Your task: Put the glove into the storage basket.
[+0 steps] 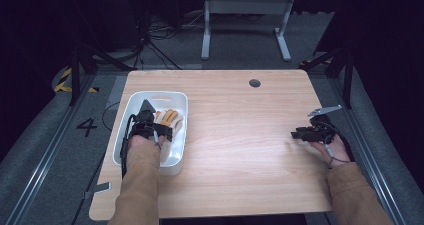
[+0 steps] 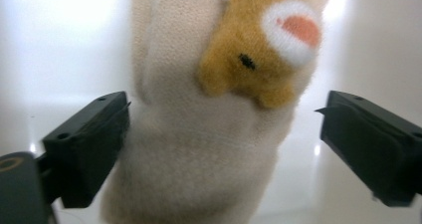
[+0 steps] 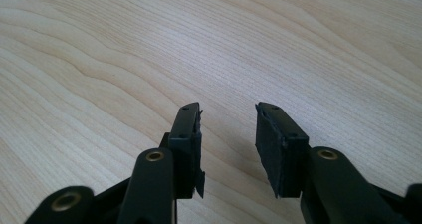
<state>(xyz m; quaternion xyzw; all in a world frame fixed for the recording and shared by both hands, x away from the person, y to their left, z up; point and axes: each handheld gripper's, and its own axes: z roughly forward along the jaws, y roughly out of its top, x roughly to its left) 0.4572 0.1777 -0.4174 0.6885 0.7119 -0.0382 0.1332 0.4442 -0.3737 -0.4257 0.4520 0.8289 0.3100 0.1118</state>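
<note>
left gripper (image 2: 224, 119) stands wide around the glove (image 2: 209, 149) in the white tray (image 1: 127, 112); right gripper (image 3: 228, 129), at 3 o'clock on the table (image 1: 240, 135), narrow and empty.

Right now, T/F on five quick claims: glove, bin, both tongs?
1. The glove lies in the white bin. True.
2. The left tongs are clamped on the glove. False: the jaws stand wide either side of it, the right one clear of it.
3. The right tongs hold a cloth. False: nothing is between the jaws, only bare table below.
4. The bin sits at the table's left side in the high view. True.
5. The glove is plain white. False: cream with an orange-brown plush patch.
</note>
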